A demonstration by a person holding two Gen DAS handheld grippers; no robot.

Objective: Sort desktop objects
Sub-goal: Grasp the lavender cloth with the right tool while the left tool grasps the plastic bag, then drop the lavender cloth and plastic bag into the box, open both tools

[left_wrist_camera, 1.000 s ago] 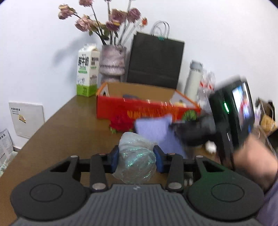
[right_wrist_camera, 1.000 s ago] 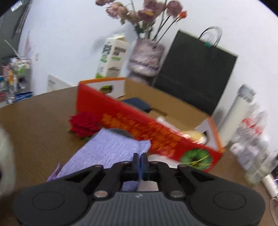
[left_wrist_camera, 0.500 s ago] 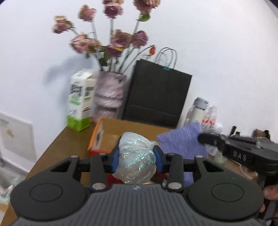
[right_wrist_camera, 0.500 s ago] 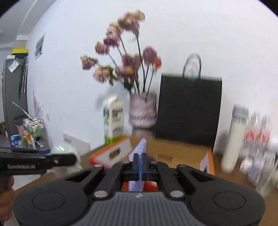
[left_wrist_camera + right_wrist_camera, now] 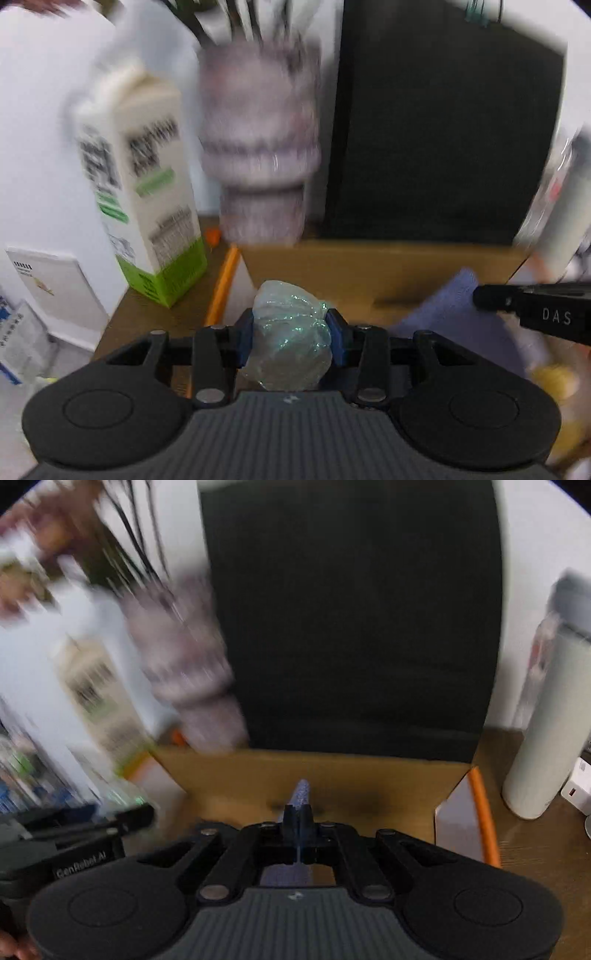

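White wall, brown wooden table (image 5: 535, 849); both grippers over open cardboard box (image 5: 369, 273): left gripper (image 5: 290, 334) clamped on crumpled clear plastic wrap (image 5: 290, 343), right gripper (image 5: 300, 829) pinching purple knit cloth (image 5: 301, 794)

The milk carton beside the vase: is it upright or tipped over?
Upright. The milk carton stands on its green base on the table, gabled top uppermost, beside the vase.

Both views look forward and downward along their own jaws, close over the open cardboard box (image 5: 369, 273). The left wrist view faces the milk carton (image 5: 144, 206) and vase (image 5: 258, 147). Both share the black paper bag (image 5: 351, 620); each catches the other gripper at its edge.
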